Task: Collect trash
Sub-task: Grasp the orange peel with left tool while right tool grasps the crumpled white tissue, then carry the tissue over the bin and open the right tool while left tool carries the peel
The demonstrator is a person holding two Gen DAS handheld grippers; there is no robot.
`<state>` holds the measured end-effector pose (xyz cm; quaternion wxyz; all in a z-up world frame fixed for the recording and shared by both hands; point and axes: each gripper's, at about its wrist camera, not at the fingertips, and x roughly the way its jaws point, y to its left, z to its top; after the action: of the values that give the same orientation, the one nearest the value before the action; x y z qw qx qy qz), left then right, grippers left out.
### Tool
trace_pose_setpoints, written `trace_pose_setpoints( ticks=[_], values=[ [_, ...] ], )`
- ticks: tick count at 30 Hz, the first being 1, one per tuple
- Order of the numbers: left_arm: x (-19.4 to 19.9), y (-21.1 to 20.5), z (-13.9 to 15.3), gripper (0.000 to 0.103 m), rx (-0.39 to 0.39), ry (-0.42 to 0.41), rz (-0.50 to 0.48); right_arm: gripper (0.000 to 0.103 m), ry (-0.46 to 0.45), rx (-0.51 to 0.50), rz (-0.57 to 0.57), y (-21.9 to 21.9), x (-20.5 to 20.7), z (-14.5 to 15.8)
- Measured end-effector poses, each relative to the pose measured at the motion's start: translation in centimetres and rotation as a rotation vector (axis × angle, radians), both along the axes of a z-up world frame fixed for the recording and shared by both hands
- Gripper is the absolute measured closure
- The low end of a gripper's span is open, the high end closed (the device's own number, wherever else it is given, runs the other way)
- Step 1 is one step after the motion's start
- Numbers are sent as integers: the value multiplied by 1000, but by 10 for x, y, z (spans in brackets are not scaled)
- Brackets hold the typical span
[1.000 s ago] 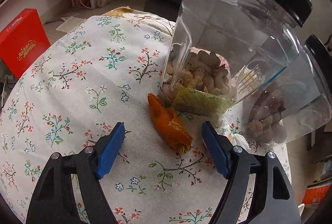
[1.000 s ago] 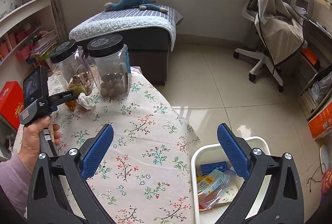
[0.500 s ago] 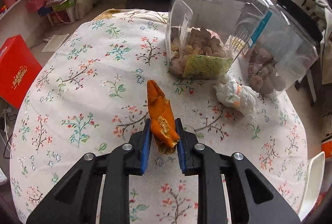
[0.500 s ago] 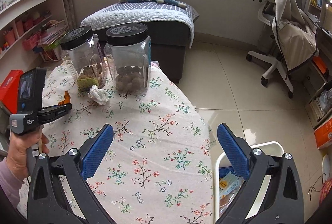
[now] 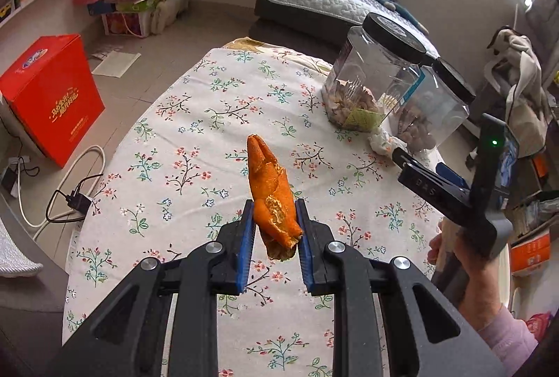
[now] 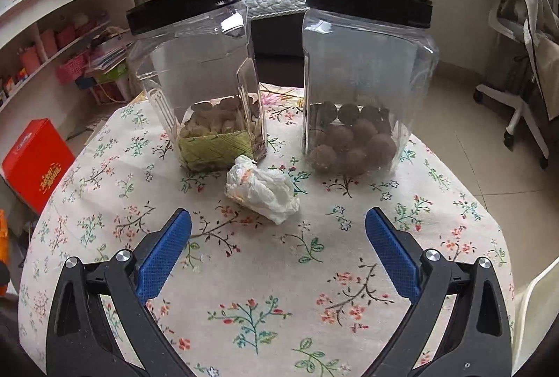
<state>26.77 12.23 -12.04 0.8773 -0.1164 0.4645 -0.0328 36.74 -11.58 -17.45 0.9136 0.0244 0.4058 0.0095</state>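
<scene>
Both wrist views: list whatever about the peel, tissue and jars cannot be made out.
- Orange peel, left wrist view: its rear end is hidden between the left gripper pads.
- Crumpled tissue, right wrist view: its underside is hidden; the right gripper is open before it.
- Jars, right wrist view: the contents cannot be identified through the plastic.
- White bin, right wrist view: cut off by the edge.

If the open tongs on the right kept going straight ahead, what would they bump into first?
Most likely the crumpled tissue, lying on the tablecloth right ahead of the right tongs. The two jars stand just behind it, though depth is hard to judge.
</scene>
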Motion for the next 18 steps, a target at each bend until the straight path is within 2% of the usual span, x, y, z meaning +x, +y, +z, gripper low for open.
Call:
trace_pose_setpoints(
  ticks=[3, 5, 7, 8, 12, 18],
  values=[
    [1, 5, 10, 80, -8, -29, -8, 8, 32, 11, -43, 7, 23, -12],
    [2, 8, 17, 80, 1, -50, -6, 19, 50, 13, -54, 11, 34, -19],
    [4, 13, 22, 80, -9, -57, -1, 55, 94, 43, -37, 15, 43, -28],
    [4, 16, 23, 80, -12, -56, 2, 55, 114, 54, -36, 16, 45, -32],
    [2, 30, 26, 80, -15, -55, 31, 58, 86, 84, -32, 16, 28, -26],
    [-5, 46, 28, 80, 1, -58, 84, 58, 37, 48, 69, 35, -26, 4]
  ],
)
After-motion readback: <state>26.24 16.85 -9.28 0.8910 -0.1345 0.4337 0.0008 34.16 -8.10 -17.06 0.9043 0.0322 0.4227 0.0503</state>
